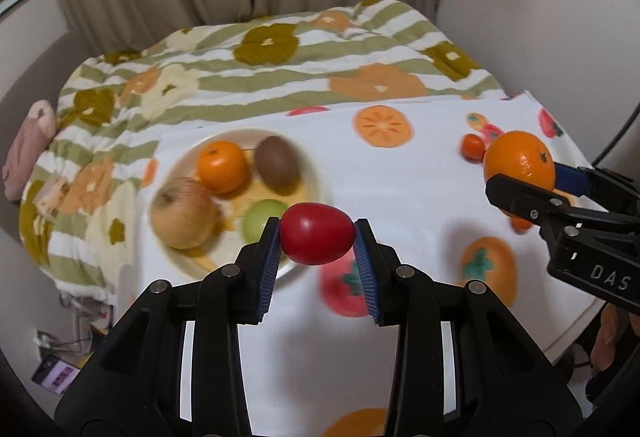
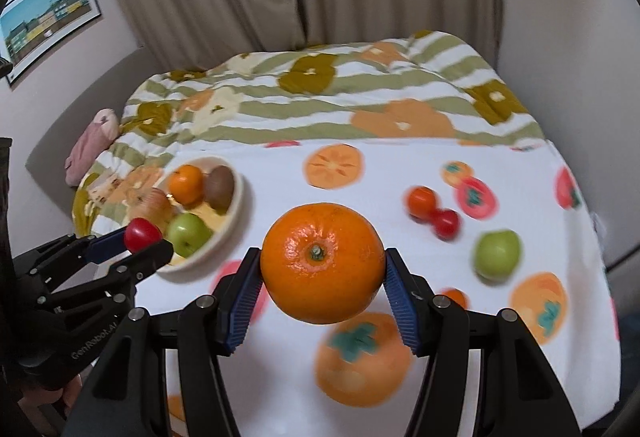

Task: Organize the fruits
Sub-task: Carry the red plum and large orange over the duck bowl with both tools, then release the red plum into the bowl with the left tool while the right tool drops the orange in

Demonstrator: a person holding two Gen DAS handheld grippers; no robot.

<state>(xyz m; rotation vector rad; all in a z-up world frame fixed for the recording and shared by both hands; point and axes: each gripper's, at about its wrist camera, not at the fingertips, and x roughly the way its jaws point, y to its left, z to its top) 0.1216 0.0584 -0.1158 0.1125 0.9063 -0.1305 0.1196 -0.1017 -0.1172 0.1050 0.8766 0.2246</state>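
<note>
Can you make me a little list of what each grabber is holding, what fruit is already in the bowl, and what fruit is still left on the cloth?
left gripper: shut on the red tomato
right gripper: shut on the big orange
bowl: small orange, kiwi, pale apple, green apple
loose on the cloth: second green apple, orange-red tomato, small red tomato

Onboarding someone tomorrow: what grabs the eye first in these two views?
The big orange clamped in the right claw, dead centre of its view. Then the small red tomato pinched in the left claw, just short of the cream bowl of fruit at the cloth's left.
</note>
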